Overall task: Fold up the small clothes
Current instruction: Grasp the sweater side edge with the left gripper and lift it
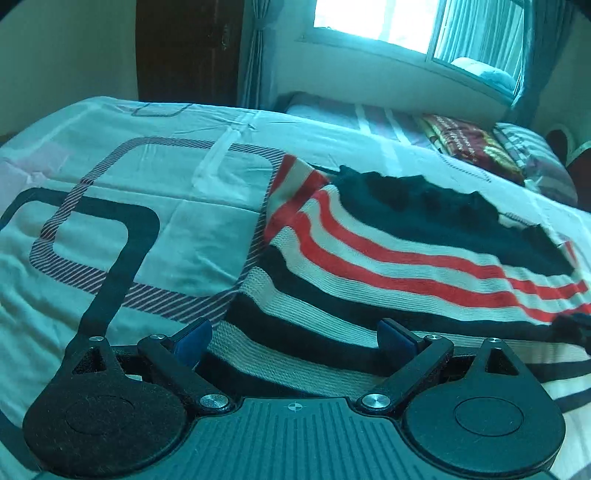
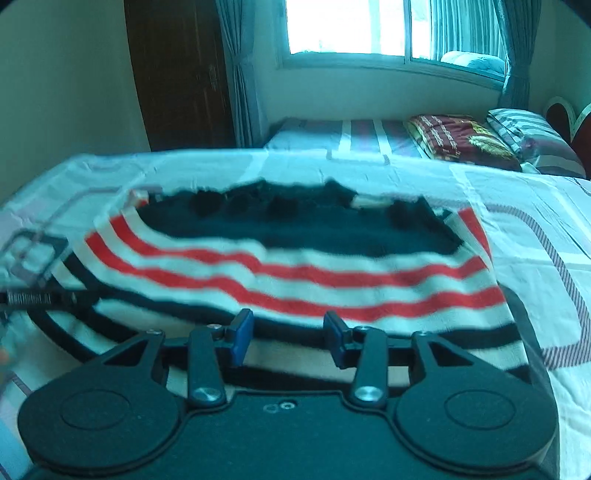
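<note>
A small knitted garment (image 1: 388,258) with red, white and dark stripes and a dark ragged upper part lies flat on the bed. It also shows in the right wrist view (image 2: 295,266). My left gripper (image 1: 295,338) is open, its blue pads wide apart just above the garment's near left edge, holding nothing. My right gripper (image 2: 288,336) is open with a narrower gap, low over the garment's near edge, empty. The left gripper's tip shows at the left edge of the right wrist view (image 2: 40,297).
The bed sheet (image 1: 147,192) is pale with dark rounded-rectangle patterns. A second bed (image 2: 369,142) stands behind with a folded maroon blanket (image 2: 458,142) and a striped pillow (image 2: 524,129). A dark door (image 2: 177,74), curtains and a window (image 2: 347,26) are at the back.
</note>
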